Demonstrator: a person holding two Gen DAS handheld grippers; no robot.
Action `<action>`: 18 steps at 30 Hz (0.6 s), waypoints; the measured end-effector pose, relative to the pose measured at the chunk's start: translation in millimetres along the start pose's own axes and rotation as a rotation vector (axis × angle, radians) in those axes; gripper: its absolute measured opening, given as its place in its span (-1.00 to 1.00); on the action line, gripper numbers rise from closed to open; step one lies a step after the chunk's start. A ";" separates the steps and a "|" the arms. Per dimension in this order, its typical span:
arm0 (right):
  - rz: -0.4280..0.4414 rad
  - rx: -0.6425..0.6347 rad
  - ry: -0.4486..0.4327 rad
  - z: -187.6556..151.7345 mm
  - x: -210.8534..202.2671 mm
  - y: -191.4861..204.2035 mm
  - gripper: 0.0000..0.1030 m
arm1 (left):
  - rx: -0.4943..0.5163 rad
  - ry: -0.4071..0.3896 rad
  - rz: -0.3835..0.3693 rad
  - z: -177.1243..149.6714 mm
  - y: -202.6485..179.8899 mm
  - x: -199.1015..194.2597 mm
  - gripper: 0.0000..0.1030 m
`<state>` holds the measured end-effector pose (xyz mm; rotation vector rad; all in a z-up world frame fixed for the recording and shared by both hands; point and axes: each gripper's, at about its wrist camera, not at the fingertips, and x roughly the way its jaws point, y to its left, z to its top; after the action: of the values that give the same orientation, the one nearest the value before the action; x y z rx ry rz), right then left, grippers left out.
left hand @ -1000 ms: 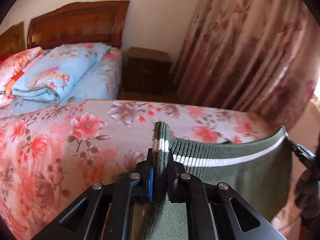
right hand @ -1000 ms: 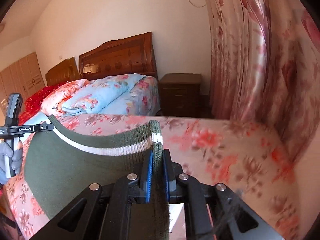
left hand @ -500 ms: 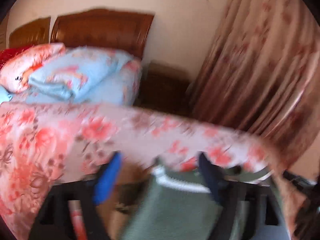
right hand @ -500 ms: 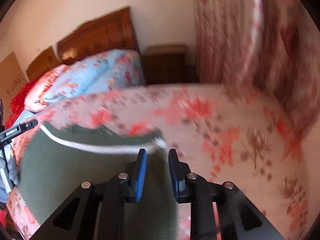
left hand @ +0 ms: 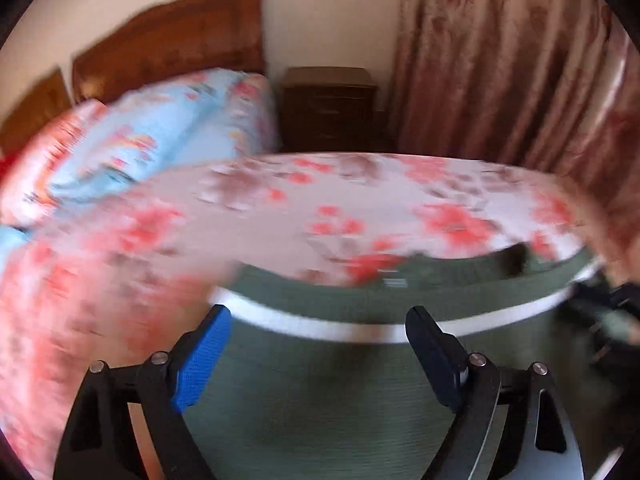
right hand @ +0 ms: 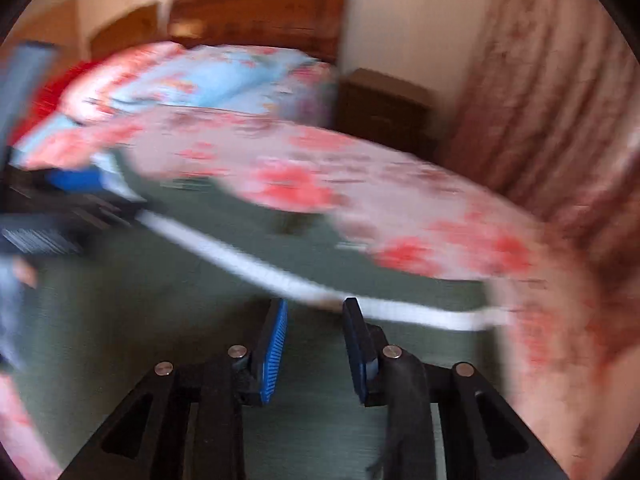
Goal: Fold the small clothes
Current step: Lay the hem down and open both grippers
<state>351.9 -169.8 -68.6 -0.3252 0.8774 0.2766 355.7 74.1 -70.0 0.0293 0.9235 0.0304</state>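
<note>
two open grippers (left hand: 316, 320) (right hand: 314, 308) over green garment (left hand: 320, 400) on floral bed (left hand: 360, 192)

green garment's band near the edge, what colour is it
White, a single stripe across the dark green knit garment; clearest in the left wrist view.

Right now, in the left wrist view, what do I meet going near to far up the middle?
Green garment → its white stripe → floral bedsheet → dark wooden nightstand → pale wall.
</note>
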 end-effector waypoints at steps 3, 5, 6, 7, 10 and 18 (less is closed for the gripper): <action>0.084 0.144 0.004 -12.9 0.9 -44.5 -0.50 | -0.126 0.071 -0.018 -6.5 43.0 12.9 1.00; 0.086 0.235 -0.014 -17.6 -2.7 -65.4 -0.52 | -0.273 0.094 -0.087 -11.9 70.1 19.1 1.00; 0.110 0.287 -0.033 -21.2 -4.6 -74.3 -0.52 | -0.315 0.097 -0.104 -12.9 77.6 22.3 1.00; 0.120 0.321 -0.044 -23.6 -3.5 -79.5 -0.52 | -0.328 0.080 -0.114 -13.1 80.0 22.7 1.00; 0.117 0.336 -0.063 -25.3 -1.4 -79.5 -0.52 | -0.289 0.072 -0.079 -10.8 71.7 23.8 1.00; 0.169 0.362 -0.076 -25.5 4.1 -87.4 -0.46 | -0.299 -0.145 0.020 -15.2 65.5 -18.1 1.00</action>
<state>368.5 -259.4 -72.7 0.0959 0.8628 0.2786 331.8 139.0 -62.2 -0.2344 0.7661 0.1820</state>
